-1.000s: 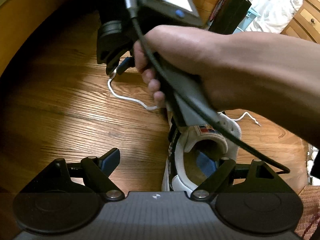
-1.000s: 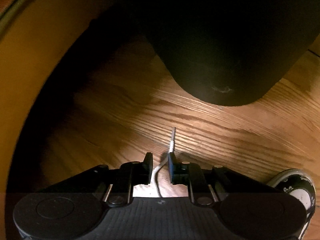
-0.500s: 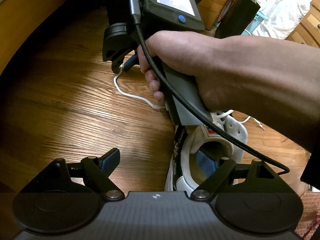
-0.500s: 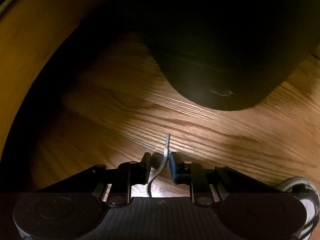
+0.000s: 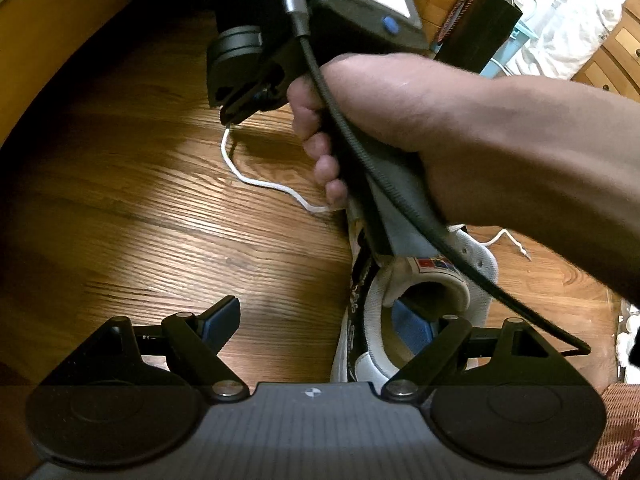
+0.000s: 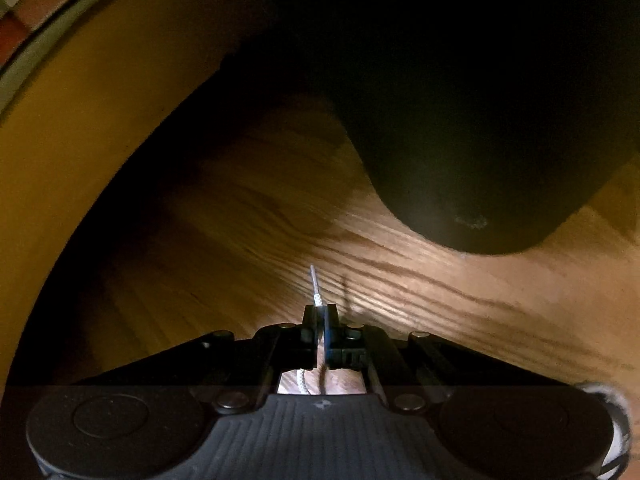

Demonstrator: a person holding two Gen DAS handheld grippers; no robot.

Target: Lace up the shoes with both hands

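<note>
A: Where was the shoe?

B: On the wooden floor, mouth gaping, tongue label too blurred to read.

A: And the right claw?

B: Pressed together, pinching the white lace near its tip!

A: The left claw?

B: Spread wide, one finger inside the shoe's mouth, gripping nothing.

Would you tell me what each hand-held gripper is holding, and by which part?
The right hand-held gripper pinches the white shoelace just behind its tip. The left hand-held gripper holds nothing.
</note>
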